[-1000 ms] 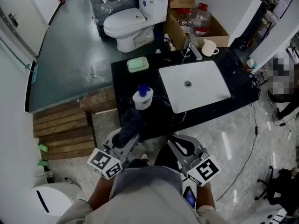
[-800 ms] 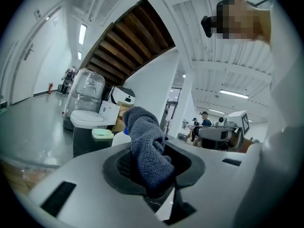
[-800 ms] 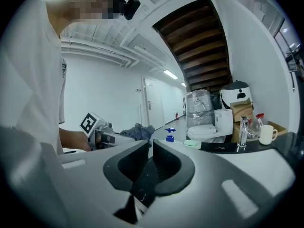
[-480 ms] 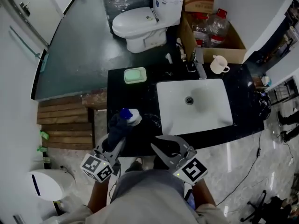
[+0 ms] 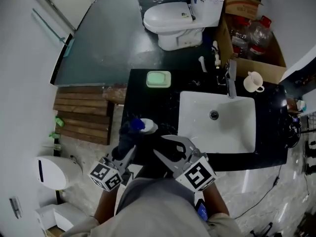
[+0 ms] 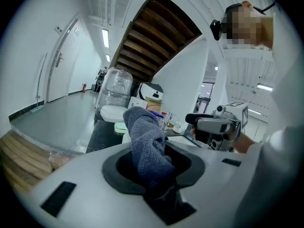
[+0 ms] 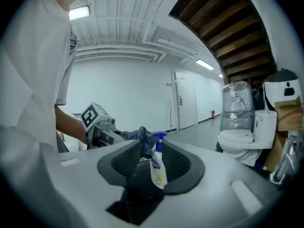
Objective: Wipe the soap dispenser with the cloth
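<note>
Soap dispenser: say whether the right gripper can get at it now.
Probably yes. The right gripper's jaws have just been opening and stand apart, with the soap dispenser upright in line between them, not gripped. Nothing lies in the way; the cloth in the left gripper is at its pump.

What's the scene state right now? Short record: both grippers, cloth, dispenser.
left gripper: shut on the cloth
right gripper: fingers apart, just been opening; nothing gripped, soap dispenser stands ahead, in line with the gap
soap dispenser: upright on the black counter, left of the sink
cloth: bunched, up by the soap dispenser's top; touching or not cannot be told
</note>
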Demonstrator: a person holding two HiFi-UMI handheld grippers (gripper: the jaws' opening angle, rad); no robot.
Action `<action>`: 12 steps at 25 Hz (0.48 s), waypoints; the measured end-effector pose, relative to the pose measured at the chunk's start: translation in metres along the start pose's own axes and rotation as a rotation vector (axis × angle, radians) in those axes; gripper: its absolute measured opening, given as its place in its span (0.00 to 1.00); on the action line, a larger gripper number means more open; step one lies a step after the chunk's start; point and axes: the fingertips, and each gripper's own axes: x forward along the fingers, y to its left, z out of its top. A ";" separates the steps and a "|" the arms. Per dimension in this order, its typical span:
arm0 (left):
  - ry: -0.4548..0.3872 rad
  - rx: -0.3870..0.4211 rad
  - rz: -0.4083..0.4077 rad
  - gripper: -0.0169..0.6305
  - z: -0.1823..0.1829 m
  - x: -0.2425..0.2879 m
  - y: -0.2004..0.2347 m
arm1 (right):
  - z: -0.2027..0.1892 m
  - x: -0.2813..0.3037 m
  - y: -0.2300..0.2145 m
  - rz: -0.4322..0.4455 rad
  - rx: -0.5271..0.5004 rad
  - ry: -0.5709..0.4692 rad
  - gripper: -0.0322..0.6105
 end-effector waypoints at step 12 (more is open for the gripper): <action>-0.072 0.100 -0.051 0.19 0.024 -0.013 0.048 | -0.012 0.071 -0.020 -0.001 -0.087 0.173 0.44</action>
